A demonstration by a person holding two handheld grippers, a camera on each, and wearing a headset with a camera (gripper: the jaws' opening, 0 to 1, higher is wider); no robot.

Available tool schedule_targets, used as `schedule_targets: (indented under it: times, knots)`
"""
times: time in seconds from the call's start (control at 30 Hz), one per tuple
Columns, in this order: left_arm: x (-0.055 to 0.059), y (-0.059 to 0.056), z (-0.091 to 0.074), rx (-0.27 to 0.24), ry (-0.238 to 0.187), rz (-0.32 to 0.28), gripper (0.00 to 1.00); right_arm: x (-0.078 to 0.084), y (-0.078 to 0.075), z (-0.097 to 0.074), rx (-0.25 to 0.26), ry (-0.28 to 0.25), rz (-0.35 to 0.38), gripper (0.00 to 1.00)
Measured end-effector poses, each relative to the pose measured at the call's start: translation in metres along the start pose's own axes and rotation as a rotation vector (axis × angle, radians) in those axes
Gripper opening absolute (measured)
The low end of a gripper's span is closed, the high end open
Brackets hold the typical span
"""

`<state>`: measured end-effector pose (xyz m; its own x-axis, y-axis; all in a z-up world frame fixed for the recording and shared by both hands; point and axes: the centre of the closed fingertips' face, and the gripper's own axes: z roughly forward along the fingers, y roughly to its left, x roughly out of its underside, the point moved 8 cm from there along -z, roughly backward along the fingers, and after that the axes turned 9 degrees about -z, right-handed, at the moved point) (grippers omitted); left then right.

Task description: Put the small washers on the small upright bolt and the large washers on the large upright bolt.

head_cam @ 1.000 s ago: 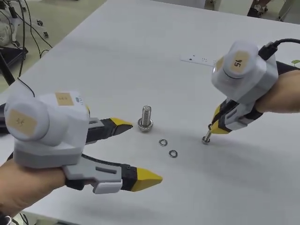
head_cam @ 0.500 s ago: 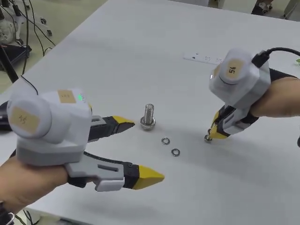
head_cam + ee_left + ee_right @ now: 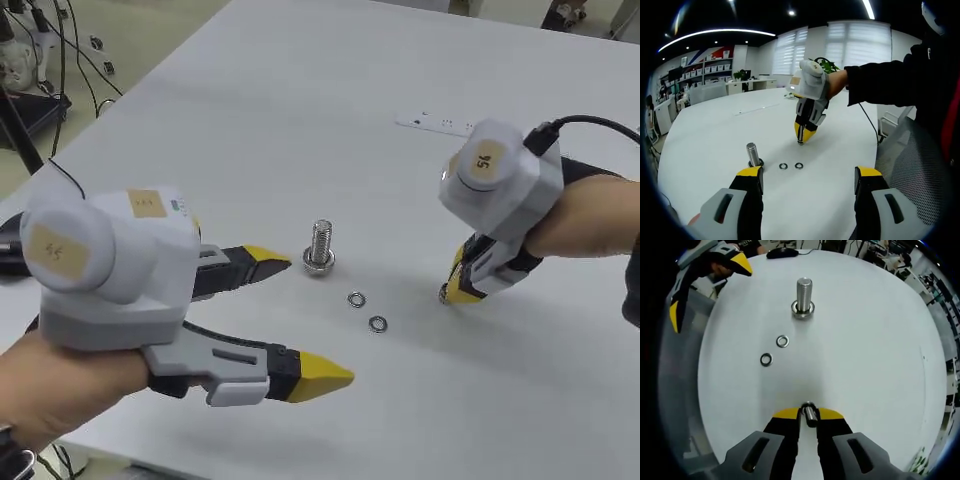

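Observation:
The large bolt (image 3: 320, 246) stands upright on the white table (image 3: 300, 120), with large washers around its foot (image 3: 803, 310). Two small washers (image 3: 356, 299) (image 3: 377, 323) lie flat just right of it. My right gripper (image 3: 455, 291) points down at the table, shut on the small bolt (image 3: 810, 414), whose end shows between the yellow fingertips. My left gripper (image 3: 300, 320) hovers open at the near left of the large bolt, holding nothing. The left gripper view has the large bolt (image 3: 753, 154), both small washers (image 3: 783, 166) (image 3: 799, 165) and the right gripper (image 3: 801, 138) ahead of its jaws.
A white label strip (image 3: 435, 124) lies on the far part of the table. The table's left edge (image 3: 120, 95) runs diagonally, with cables and a stand on the floor beyond it. A dark object (image 3: 10, 250) sits at the near left edge.
My right gripper has sunk lower and shifted slightly with the small bolt, which now hides behind its fingertips in the head view. The left gripper and the washers have stayed put.

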<state>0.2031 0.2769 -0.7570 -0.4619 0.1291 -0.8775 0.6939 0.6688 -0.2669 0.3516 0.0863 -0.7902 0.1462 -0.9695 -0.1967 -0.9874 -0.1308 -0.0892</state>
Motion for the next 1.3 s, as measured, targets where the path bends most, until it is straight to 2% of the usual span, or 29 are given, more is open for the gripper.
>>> schedule_targets:
  times: [0.4,0.83,1.03,1.3]
  knots:
    - [0.0,0.001,-0.001,0.0,-0.005,-0.001,0.74,-0.001,0.004,0.001,-0.004,0.004,-0.001,0.14]
    - [0.0,0.002,0.0,0.001,-0.005,0.0,0.74,0.0,0.004,-0.002,0.006,-0.003,0.012,0.2]
    - [-0.001,0.002,0.0,0.002,-0.005,0.003,0.74,0.006,0.005,-0.006,0.018,-0.013,0.032,0.25]
    - [-0.001,0.001,0.0,0.003,-0.008,0.005,0.74,0.016,0.012,-0.012,0.026,-0.012,0.058,0.25]
